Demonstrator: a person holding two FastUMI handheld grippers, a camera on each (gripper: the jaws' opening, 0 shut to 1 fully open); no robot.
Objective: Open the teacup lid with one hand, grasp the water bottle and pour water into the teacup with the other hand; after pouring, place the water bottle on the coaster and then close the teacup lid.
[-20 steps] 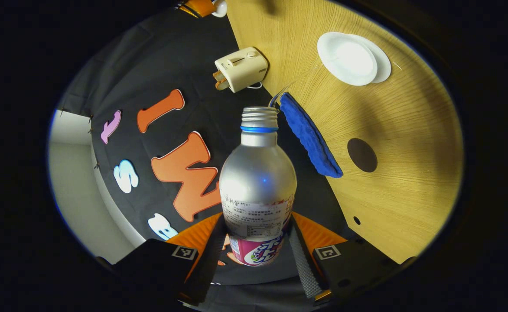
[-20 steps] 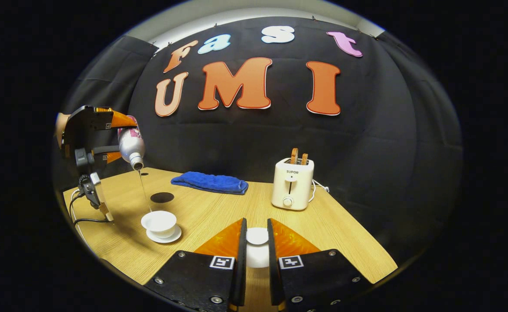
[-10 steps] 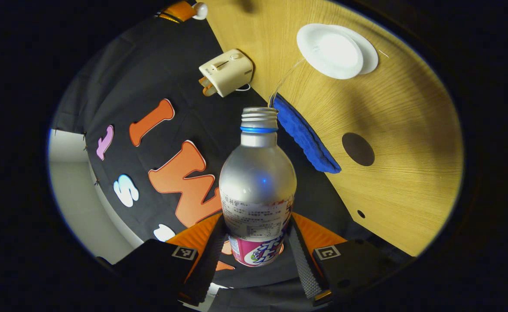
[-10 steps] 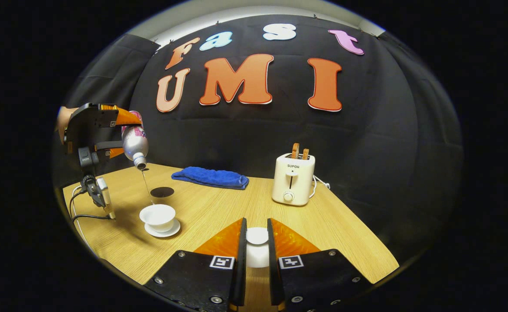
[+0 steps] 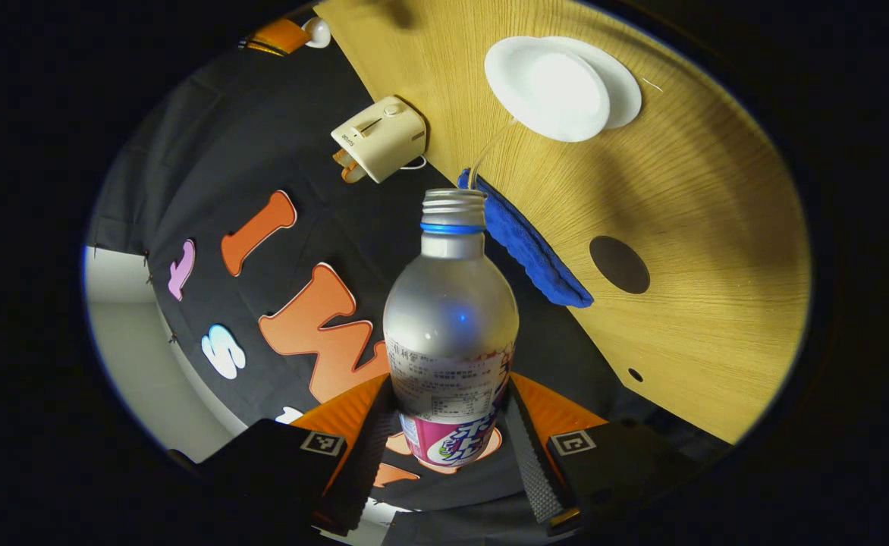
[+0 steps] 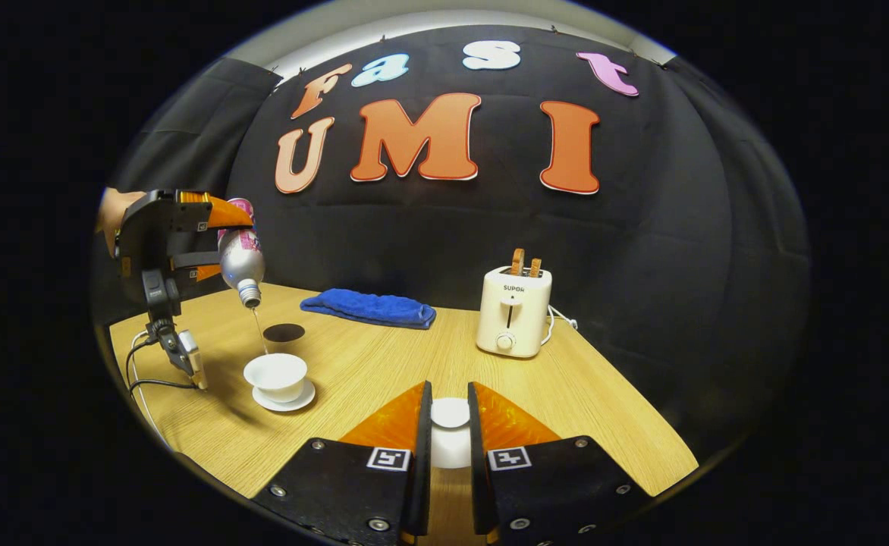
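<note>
Water keeps running from the bottle (image 5: 450,318) clamped in the left claw (image 5: 450,447), which has sunk closer over the teacup (image 6: 275,375) near the table's (image 6: 384,364) left edge. Pouring looks near done. The right claw (image 6: 449,447) stays pinched on the lid (image 6: 450,413); the coaster (image 6: 284,332) waits behind the cup.

The wooden table (image 6: 384,371) carries a saucered teacup (image 6: 276,376), coaster (image 6: 284,332), blue towel (image 6: 369,309) and toaster (image 6: 513,311).
</note>
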